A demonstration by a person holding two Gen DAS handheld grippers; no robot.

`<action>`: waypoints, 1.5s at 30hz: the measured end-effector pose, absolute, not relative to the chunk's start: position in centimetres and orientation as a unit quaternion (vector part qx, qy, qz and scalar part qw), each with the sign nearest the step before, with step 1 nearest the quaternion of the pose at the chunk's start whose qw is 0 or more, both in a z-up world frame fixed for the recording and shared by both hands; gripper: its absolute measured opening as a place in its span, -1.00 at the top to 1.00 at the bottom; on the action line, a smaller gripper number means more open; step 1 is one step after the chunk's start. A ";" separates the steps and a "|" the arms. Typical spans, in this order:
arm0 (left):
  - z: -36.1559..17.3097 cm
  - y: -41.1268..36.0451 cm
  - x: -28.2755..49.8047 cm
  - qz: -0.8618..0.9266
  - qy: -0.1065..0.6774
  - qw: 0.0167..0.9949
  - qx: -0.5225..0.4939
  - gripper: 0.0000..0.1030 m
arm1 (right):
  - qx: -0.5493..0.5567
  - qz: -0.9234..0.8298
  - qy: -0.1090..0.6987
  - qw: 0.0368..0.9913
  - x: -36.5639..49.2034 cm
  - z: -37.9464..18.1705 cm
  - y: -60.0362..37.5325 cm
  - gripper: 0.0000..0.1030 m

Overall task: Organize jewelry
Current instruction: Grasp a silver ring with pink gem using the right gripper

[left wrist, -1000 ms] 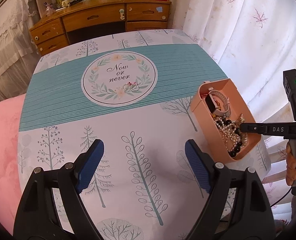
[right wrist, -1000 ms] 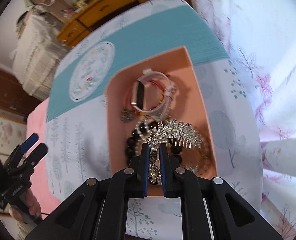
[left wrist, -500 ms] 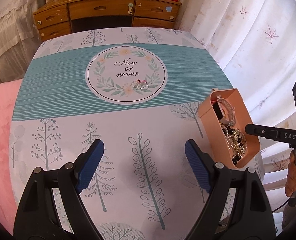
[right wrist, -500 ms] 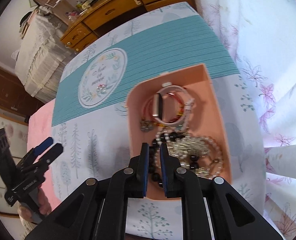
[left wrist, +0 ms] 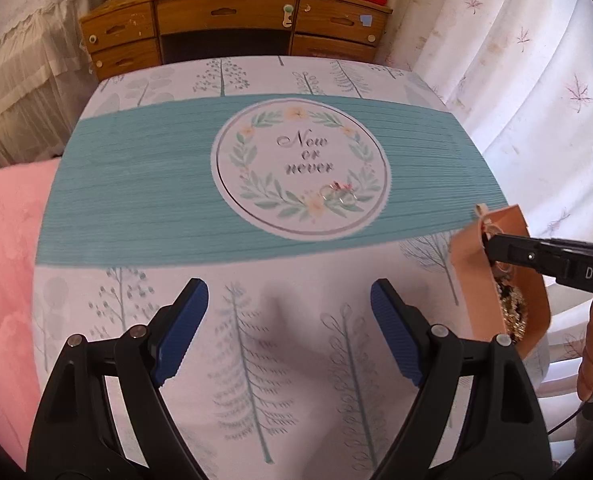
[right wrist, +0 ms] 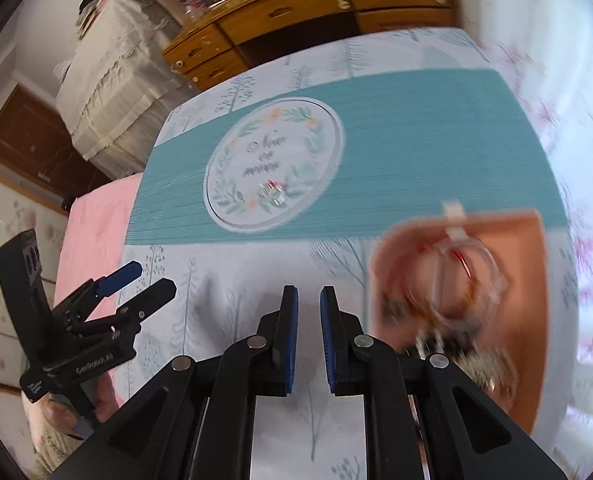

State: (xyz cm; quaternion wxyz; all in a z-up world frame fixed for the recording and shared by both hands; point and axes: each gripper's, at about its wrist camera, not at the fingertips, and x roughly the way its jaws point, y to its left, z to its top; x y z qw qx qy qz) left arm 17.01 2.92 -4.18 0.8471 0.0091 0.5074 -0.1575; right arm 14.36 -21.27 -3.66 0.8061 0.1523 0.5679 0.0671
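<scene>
Rings (left wrist: 338,194) lying on cloth's (left wrist: 144,192) round "Now or never" print, mid-table, well apart from both grippers. Peach box (right wrist: 532,320) of bracelets and beads at table's right edge. Left gripper (left wrist: 288,326) wide open over bare cloth, nothing between; right gripper (right wrist: 308,334) opening, narrow gap, empty, just left of box.

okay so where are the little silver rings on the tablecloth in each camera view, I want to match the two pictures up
Left wrist view: the rings lie right of centre, on the lower right of the round wreath emblem, beyond the wide-open left gripper.
Right wrist view: the rings lie left of centre, blurred, on the emblem's lower edge, above the right gripper, whose jaws are opening with nothing between them.
Shared landmark: the "Now or never" emblem.
</scene>
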 end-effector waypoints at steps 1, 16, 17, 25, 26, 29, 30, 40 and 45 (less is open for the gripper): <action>-4.1 2.9 17.6 -0.156 0.505 0.849 0.016 -0.59 | 0.154 0.071 0.569 0.805 15.6 -3.9 -20.8 0.58; -6.6 4.4 21.8 -0.146 0.518 0.842 0.015 -0.59 | 0.180 0.054 0.587 0.787 28.2 -10.8 -16.5 0.58; -6.7 4.5 21.8 -0.147 0.519 0.842 0.013 -0.59 | 0.180 0.051 0.588 0.787 28.4 -11.0 -16.3 0.58; -6.7 4.8 21.5 -0.148 0.519 0.842 0.008 -0.59 | 0.165 0.037 0.592 0.788 28.8 -12.1 -15.5 0.58; -6.7 4.8 21.4 -0.147 0.519 0.842 0.008 -0.59 | 0.164 0.036 0.592 0.788 28.9 -12.2 -15.5 0.58; -6.6 4.8 21.3 -0.148 0.518 0.843 0.009 -0.59 | 0.159 0.030 0.592 0.789 28.8 -12.3 -15.5 0.58; -6.6 4.8 21.3 -0.147 0.518 0.843 0.009 -0.59 | 0.157 0.028 0.593 0.789 28.8 -12.4 -15.5 0.61; -6.5 4.8 21.4 -0.146 0.519 0.842 0.007 -0.59 | 0.146 0.023 0.596 0.790 29.1 -12.9 -15.4 0.68; -6.5 4.7 21.5 -0.144 0.521 0.841 0.007 -0.59 | 0.119 0.015 0.594 0.795 29.3 -12.9 -14.8 0.82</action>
